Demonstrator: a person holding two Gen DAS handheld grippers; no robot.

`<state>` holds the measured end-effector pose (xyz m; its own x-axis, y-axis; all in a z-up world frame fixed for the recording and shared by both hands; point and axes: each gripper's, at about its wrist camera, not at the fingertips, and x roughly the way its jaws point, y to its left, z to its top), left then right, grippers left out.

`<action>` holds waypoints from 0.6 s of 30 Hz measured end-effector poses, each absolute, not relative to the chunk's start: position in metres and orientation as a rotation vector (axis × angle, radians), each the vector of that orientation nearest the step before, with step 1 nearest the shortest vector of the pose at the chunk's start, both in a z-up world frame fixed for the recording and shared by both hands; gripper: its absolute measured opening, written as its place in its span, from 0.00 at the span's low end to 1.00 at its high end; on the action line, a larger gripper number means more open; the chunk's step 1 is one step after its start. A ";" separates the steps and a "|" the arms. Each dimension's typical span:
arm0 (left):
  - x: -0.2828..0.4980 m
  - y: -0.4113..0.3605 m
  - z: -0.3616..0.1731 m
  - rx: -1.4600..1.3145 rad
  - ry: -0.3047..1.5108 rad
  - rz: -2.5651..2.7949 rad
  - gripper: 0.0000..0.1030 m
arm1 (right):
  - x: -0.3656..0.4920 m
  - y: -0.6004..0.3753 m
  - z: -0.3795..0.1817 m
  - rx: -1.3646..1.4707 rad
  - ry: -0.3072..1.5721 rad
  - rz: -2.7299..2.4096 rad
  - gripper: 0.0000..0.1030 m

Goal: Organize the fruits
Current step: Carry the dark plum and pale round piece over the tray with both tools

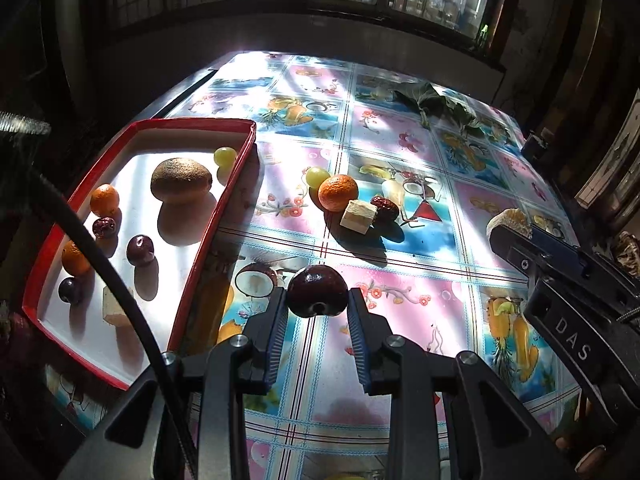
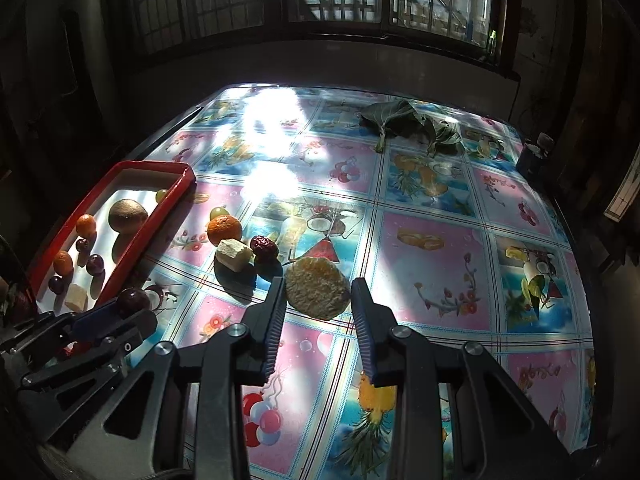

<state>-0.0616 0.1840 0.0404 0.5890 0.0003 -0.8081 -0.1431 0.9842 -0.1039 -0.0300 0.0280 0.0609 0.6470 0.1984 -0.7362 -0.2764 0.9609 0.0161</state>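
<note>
My left gripper [image 1: 317, 298] is shut on a dark plum [image 1: 317, 291], held just right of the red tray [image 1: 224, 196]. The tray holds a kiwi [image 1: 181, 181], small oranges [image 1: 105, 200], dark cherries [image 1: 140, 249], a green grape [image 1: 225, 156] and a pale cube [image 1: 114, 307]. My right gripper [image 2: 319, 294] is shut on a peeled citrus piece [image 2: 317, 288] over the table. On the cloth lie an orange [image 1: 338, 193], a green grape [image 1: 317, 176], a pale fruit cube [image 1: 359, 216] and a red date [image 1: 385, 208].
The table [image 2: 432, 280] carries a glossy fruit-print cloth. Green leaves [image 2: 404, 122] lie at the far side. A dark container [image 2: 534, 156] stands at the far right edge. Barred windows and a dark wall rise behind the table.
</note>
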 end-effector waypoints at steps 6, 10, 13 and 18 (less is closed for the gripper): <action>-0.070 0.186 0.043 -0.164 0.931 0.087 0.29 | -0.041 0.034 0.063 -0.111 0.816 0.280 0.34; -0.073 0.189 0.046 -0.168 0.923 0.092 0.29 | -0.046 0.038 0.065 -0.116 0.811 0.286 0.34; -0.075 0.192 0.047 -0.169 0.917 0.100 0.29 | -0.049 0.041 0.066 -0.121 0.808 0.290 0.34; -0.079 0.198 0.049 -0.176 0.908 0.118 0.29 | -0.053 0.043 0.067 -0.117 0.804 0.294 0.34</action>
